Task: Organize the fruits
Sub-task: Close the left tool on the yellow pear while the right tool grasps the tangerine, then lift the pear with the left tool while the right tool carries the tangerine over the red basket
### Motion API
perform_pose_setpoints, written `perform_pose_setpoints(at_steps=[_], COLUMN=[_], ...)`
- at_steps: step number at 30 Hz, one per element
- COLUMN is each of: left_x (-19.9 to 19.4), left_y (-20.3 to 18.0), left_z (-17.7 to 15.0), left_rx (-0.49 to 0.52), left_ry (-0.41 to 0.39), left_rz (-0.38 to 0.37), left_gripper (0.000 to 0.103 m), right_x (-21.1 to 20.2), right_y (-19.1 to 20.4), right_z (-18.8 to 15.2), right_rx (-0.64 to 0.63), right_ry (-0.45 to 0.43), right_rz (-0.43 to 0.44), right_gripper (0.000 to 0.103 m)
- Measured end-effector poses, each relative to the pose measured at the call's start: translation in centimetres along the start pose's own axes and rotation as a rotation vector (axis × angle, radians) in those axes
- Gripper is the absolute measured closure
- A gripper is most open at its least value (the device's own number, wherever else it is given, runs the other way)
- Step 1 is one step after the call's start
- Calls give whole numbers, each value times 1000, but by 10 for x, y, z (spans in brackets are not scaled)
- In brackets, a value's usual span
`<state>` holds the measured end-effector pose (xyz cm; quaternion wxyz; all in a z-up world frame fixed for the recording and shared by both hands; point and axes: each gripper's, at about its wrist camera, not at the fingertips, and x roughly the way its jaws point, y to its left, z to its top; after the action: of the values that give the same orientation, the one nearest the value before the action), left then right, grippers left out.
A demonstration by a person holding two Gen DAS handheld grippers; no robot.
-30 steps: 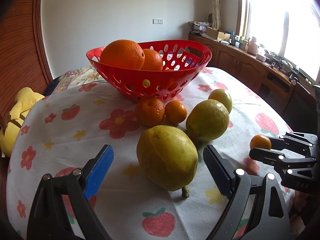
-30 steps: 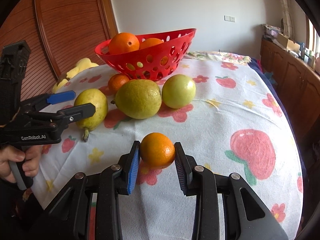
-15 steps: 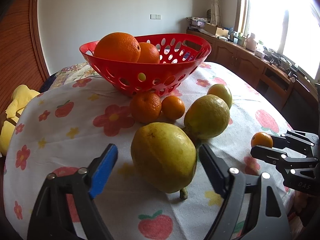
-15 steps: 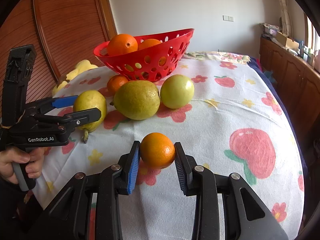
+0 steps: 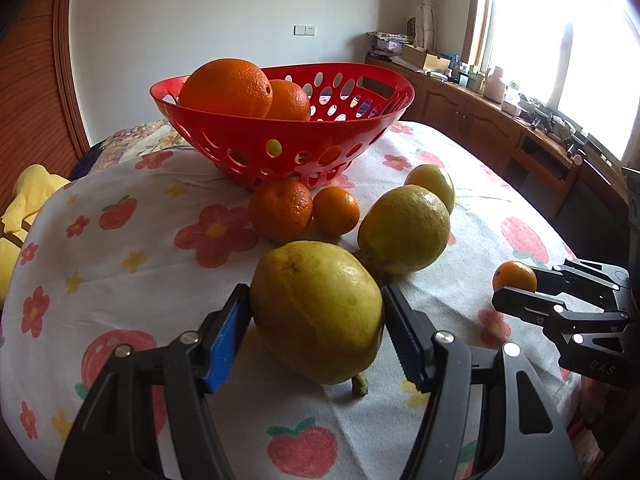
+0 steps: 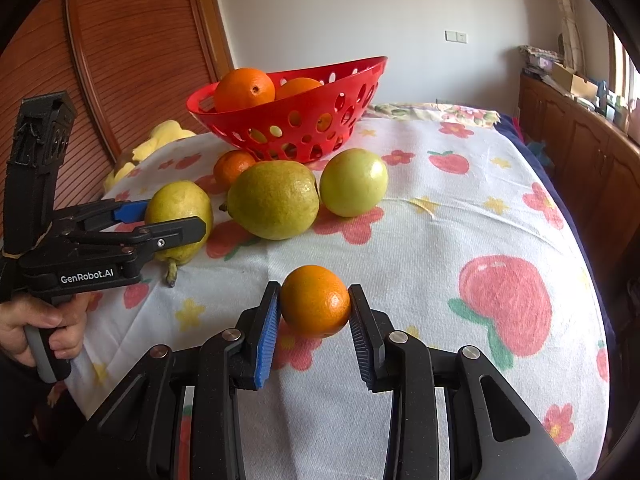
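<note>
A yellow pear (image 5: 316, 312) lies on the flowered tablecloth (image 5: 120, 264), stalk toward me. My left gripper (image 5: 313, 292) has its jaws closing around it, and both pads touch the pear's sides; the right wrist view shows the same left gripper (image 6: 176, 216) astride the pear (image 6: 176, 204). My right gripper (image 6: 314, 289) is shut on a small orange (image 6: 315, 300) just above the cloth. The red perforated basket (image 5: 240, 136) stands at the back and holds two big oranges (image 5: 224, 88).
Between pear and basket lie two small oranges (image 5: 280, 210), a larger yellow-green pear (image 5: 404, 228) and a green apple (image 5: 430, 184). A yellow soft toy (image 5: 24, 204) sits off the table's left edge. Wooden cabinets (image 5: 480, 120) line the right wall under the window.
The left gripper's jaws have closed in from wide apart until both pads meet the pear. The right gripper still holds the small orange in the same spot.
</note>
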<state>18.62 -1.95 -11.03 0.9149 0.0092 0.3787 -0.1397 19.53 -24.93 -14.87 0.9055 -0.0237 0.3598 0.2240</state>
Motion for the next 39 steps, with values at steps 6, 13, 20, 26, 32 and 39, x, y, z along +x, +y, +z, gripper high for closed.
perform_pose_setpoints(at_steps=[6,13,20,26,32,39], left_x=[-1,-11,-31,-45,-56,-63], left_y=[-2,0,-1,-1,2,13], left_z=[-1,-3,-3,3,15,43], left_rx=[15,7,14,5,21,30], left_ry=[-1,-22,-62,-99,-133,-177], left_rz=[10,2,-10,-21,-21,-20], left_gripper=[37,37,37,37,37,37], right_x=[0,0,0,-1,-6,-28], right_y=[0,0,0,0,0,-7], right_z=[0,0,0,0,5,47], right_rx=[0,-2,0,1,-11,-44], right_ry=[0,0,-1,-2,-14,-91], right_rz=[-1,-2,-4,-5,-23,-14], right_gripper=[70,70,70,70,70,70])
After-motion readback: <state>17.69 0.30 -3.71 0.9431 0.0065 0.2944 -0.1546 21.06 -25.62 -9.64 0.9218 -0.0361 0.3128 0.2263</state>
